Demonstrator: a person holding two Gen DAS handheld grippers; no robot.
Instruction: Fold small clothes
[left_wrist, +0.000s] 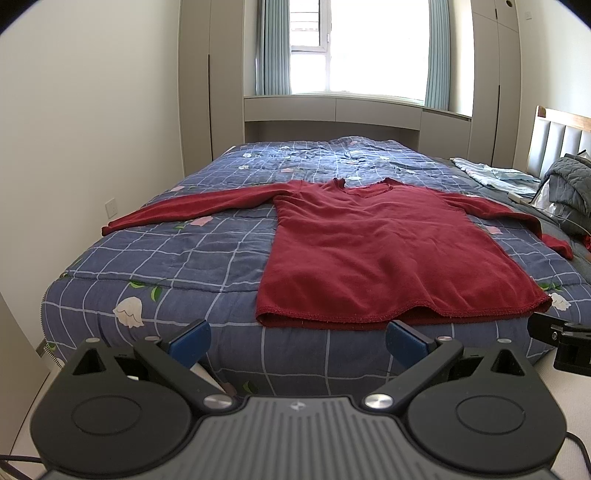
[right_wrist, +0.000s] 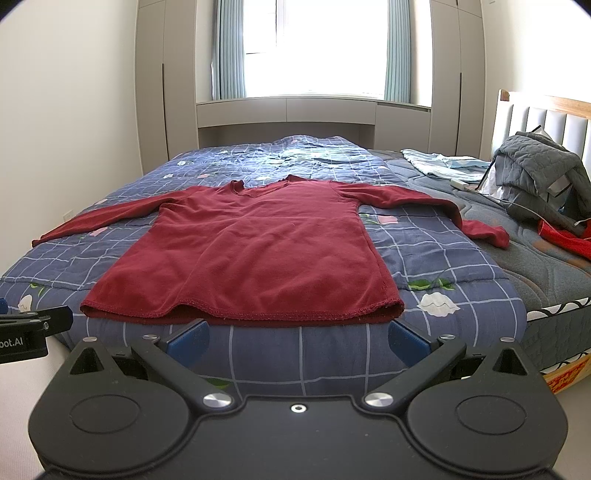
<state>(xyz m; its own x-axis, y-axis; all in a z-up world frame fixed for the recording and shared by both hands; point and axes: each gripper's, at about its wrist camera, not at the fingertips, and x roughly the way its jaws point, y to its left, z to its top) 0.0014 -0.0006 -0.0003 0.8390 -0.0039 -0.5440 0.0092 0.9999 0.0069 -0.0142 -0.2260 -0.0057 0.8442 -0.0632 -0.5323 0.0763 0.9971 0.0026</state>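
A dark red long-sleeved shirt lies flat and spread on the bed, hem toward me, both sleeves stretched out to the sides; it also shows in the right wrist view. My left gripper is open and empty, held just short of the bed's near edge, below the hem's left part. My right gripper is open and empty, also short of the bed's edge, below the hem. The right sleeve's cuff bends down over the quilt's edge.
The bed has a blue checked quilt with flower prints. At the right are a grey padded jacket, pale blue clothes, a red cloth and the headboard. Wardrobes and a window stand behind.
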